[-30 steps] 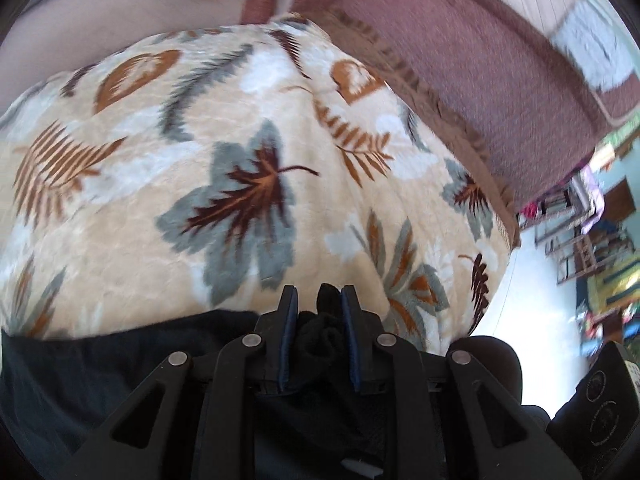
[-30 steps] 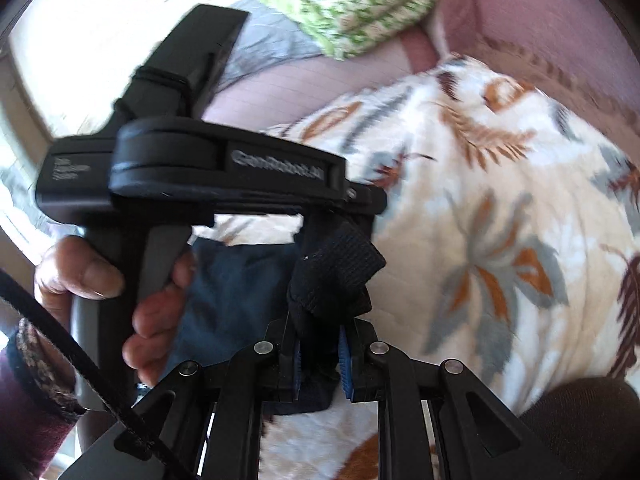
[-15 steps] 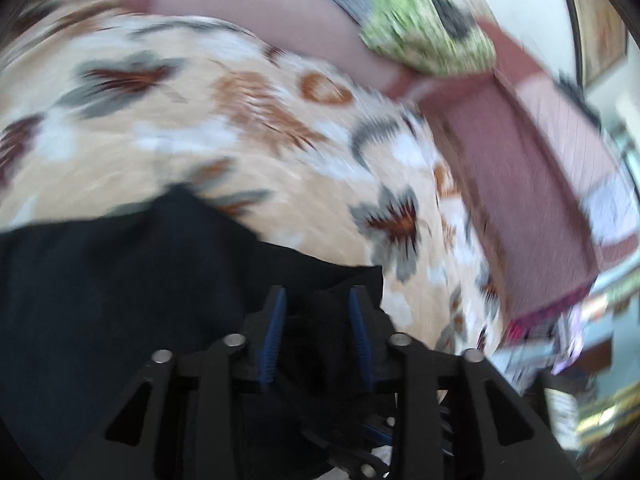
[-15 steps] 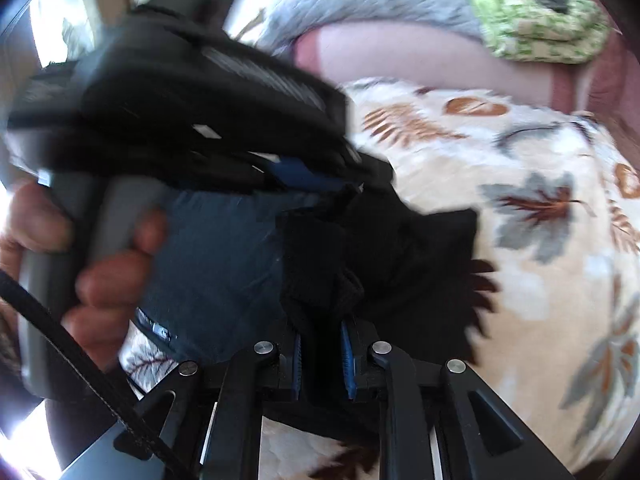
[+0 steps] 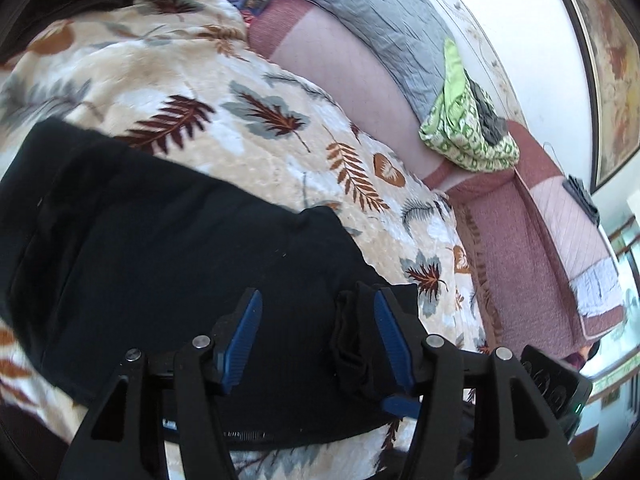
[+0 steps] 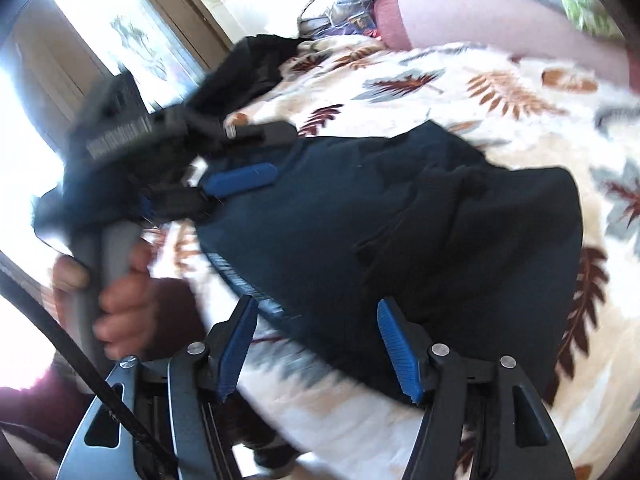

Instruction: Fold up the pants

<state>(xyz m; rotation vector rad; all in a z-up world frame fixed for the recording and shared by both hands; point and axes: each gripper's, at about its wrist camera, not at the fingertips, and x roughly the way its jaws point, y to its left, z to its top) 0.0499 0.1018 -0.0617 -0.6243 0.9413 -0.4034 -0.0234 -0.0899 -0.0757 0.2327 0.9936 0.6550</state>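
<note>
Left wrist view: dark pants (image 5: pixel 168 248) lay folded on the leaf-print blanket (image 5: pixel 240 128), filling the left and near part of the frame. Left gripper (image 5: pixel 318 340) stood wide apart over the near edge of the pants; a bunched bit of the dark fabric (image 5: pixel 352 344) rested against its right finger, nothing pinched btwn the two blue pads. Further right and far, a pink sofa back (image 5: pixel 340 60) w/ a grey quilt (image 5: pixel 380 12) draped on top, then a green patterned cloth (image 5: pixel 468 132) on the sofa corner. Far right, a framed picture (image 5: pixel 612 60) on the wall.

Right wrist view: at left the person's left hand (image 6: pixel 116 300) gripped the grey handle of the left gripper (image 6: pixel 240 178), blurred, one blue pad showing, lying just on the left edge of the pants (image 6: pixel 400 220). Centre to right, the pants sat in a folded heap on the blanket (image 6: pixel 500 92), w/ a thicker fold ridge across the middle. Near, the right gripper (image 6: pixel 318 344) was spread wide, pads either side of the near hem, not clamping it. Far left, another dark garment (image 6: pixel 256 64) lay at the blanket's far edge, by a bright doorway.
</note>
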